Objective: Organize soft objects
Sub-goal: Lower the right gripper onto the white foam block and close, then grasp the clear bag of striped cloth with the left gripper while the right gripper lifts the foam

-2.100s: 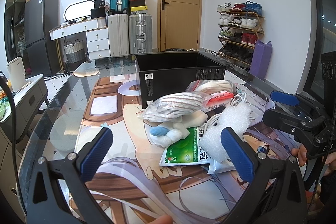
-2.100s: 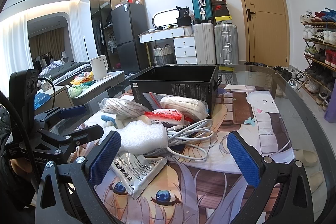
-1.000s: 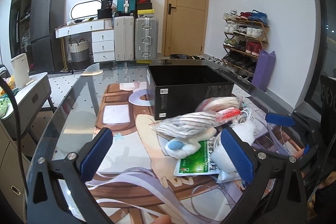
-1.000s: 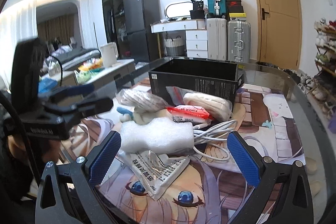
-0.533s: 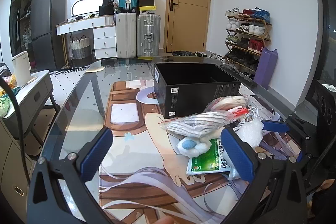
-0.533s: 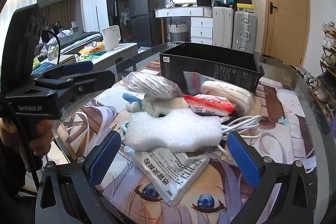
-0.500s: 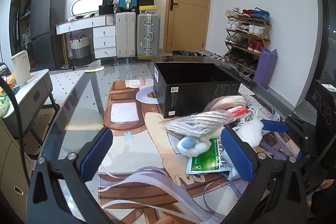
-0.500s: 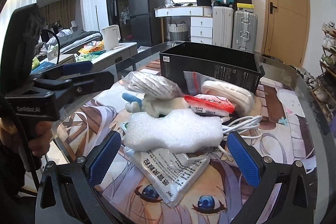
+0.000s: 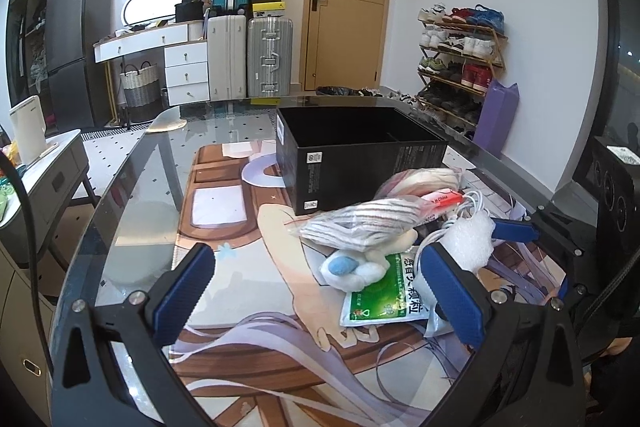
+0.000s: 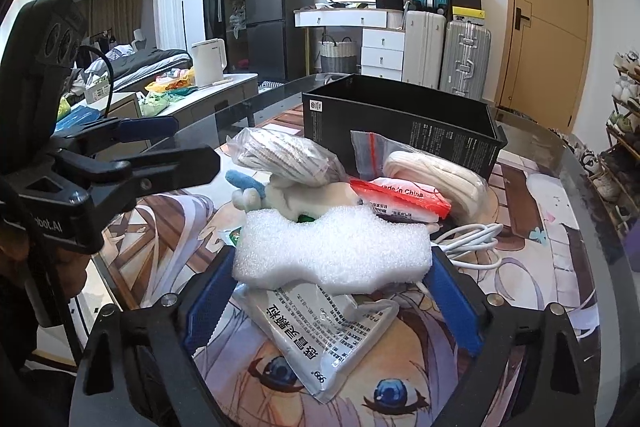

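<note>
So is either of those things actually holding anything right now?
The right hand-held gripper brackets the white foam at its two ends; whether it grips yet cannot be told. The left hand-held gripper holds nothing.

white foam block (image 10: 332, 247), black box (image 10: 400, 131). striped grey-white bundle (image 9: 360, 223) at centre; green packet (image 9: 384, 291) lower right.

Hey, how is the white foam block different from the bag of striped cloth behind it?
The foam block is bare and plain white with a waisted outline; the bag of striped cloth is a clear plastic wrap over a rounded striped bundle. The foam block sits between the right gripper's blue fingers, on a white pouch; the bag lies farther back on the plush toy, untouched. Both lie in the same pile before the black box.
</note>
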Available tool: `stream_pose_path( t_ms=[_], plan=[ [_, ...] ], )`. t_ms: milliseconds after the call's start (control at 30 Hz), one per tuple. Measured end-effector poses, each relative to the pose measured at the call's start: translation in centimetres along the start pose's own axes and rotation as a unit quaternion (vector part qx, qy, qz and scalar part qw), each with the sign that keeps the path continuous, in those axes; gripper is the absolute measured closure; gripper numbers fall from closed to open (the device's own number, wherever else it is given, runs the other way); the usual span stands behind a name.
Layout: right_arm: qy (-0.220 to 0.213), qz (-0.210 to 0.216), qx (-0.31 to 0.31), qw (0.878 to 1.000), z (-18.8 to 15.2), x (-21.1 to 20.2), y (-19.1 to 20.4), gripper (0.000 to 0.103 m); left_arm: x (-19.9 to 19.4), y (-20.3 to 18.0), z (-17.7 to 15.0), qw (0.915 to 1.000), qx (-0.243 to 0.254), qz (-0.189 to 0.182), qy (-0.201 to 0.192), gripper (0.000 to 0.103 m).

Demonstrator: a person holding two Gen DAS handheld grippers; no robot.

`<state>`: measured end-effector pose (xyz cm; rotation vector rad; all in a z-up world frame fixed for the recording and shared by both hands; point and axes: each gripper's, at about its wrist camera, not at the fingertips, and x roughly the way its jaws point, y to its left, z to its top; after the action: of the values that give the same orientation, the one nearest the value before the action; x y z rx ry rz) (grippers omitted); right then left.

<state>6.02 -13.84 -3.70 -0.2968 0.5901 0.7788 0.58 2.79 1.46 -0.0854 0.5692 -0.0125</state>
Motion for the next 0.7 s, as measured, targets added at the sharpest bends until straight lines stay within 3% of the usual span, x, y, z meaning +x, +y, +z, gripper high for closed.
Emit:
stream_pose_path(
  t_ms=[700],
  plan=[
    [-0.045, -0.032, 0.024, 0.998, -0.5, -4.3, -4.2, 0.011, 3.4, -2.8, 0.8, 0.9994, 0.002, 0.017, 0.029, 0.0]
  ],
)
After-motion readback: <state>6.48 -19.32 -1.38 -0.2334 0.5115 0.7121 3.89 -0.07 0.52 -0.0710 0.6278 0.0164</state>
